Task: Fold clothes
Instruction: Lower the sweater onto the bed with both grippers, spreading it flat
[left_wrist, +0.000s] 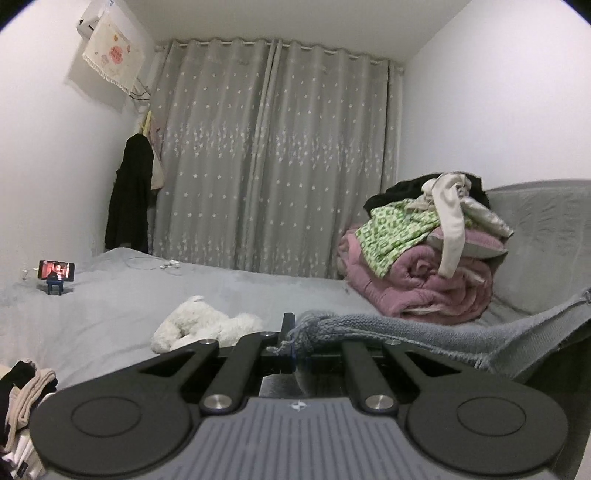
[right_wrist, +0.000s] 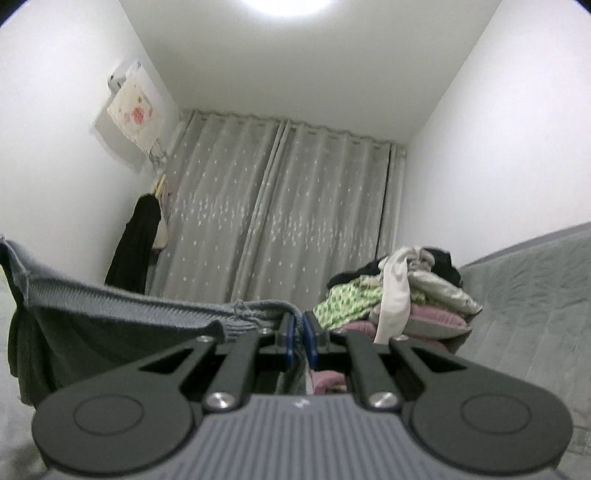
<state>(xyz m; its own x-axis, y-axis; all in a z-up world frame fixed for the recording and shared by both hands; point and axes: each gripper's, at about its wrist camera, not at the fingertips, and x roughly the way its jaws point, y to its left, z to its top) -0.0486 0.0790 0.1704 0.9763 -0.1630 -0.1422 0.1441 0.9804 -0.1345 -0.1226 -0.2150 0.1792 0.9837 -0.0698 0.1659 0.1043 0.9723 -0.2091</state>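
Sweater: grey knit sweater (left_wrist: 424, 332), stretched between both grippers above the bed (left_wrist: 110, 295)
Left gripper (left_wrist: 295, 341): closed on one sweater corner
Right gripper (right_wrist: 299, 332): closed on the other corner

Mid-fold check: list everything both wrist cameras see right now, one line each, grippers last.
knit garment: one, blue-grey, stretched between both grippers above the bed
bed: one, grey cover
laundry heap: one, green-patterned, white and black clothes on a pink quilt, right side of bed
plush toy: one, white, mid-bed
phone: one, screen lit, on blue stand, bed's left
clothes pile: one, black, beige, white, lower left
curtains: grey, closed, far wall
hanging coat: one, black, left corner
left gripper: shut on garment
right gripper: shut on garment
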